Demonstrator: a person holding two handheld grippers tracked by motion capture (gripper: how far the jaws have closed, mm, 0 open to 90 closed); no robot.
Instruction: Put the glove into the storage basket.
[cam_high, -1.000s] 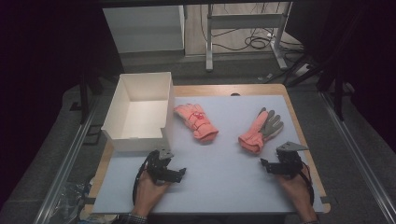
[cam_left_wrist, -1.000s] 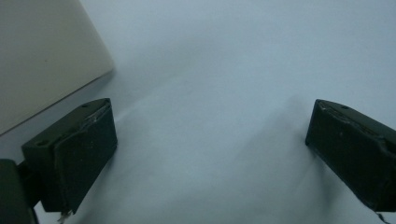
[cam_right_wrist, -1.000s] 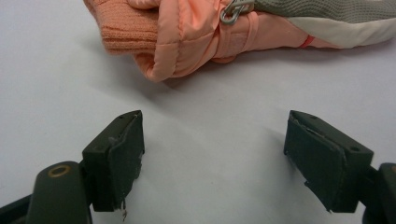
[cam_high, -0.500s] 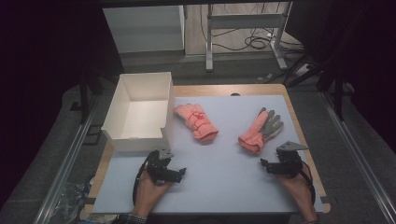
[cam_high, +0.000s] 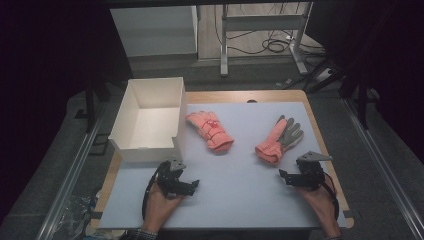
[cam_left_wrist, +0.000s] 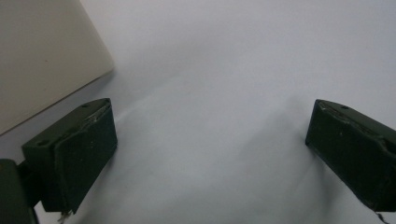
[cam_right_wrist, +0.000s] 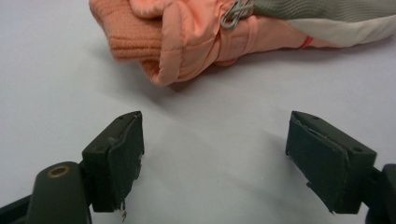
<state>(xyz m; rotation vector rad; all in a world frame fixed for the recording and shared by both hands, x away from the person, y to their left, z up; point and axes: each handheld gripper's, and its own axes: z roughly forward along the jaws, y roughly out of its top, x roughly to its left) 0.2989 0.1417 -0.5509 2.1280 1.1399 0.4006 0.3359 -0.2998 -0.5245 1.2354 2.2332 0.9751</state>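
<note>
Two salmon-pink gloves lie on the pale blue mat. One glove (cam_high: 210, 131) rests near the middle, back side up. The other glove (cam_high: 279, 140) lies to the right, its grey palm showing; its knitted cuff (cam_right_wrist: 140, 42) sits just ahead of my right gripper (cam_right_wrist: 212, 161), whose jaws stand open and empty. In the high view my right gripper (cam_high: 290, 179) rests on the mat below that glove. My left gripper (cam_high: 187, 186) sits on the mat just below the white box (cam_high: 123, 146); it is open with bare mat between its fingers (cam_left_wrist: 74, 154).
The white box is open-topped and empty, its near wall (cam_left_wrist: 42, 56) close to my left gripper's left jaw. The wooden table edge (cam_high: 330, 150) frames the mat. Beyond the table stand a white cabinet (cam_high: 155, 30) and metal legs with cables on the floor.
</note>
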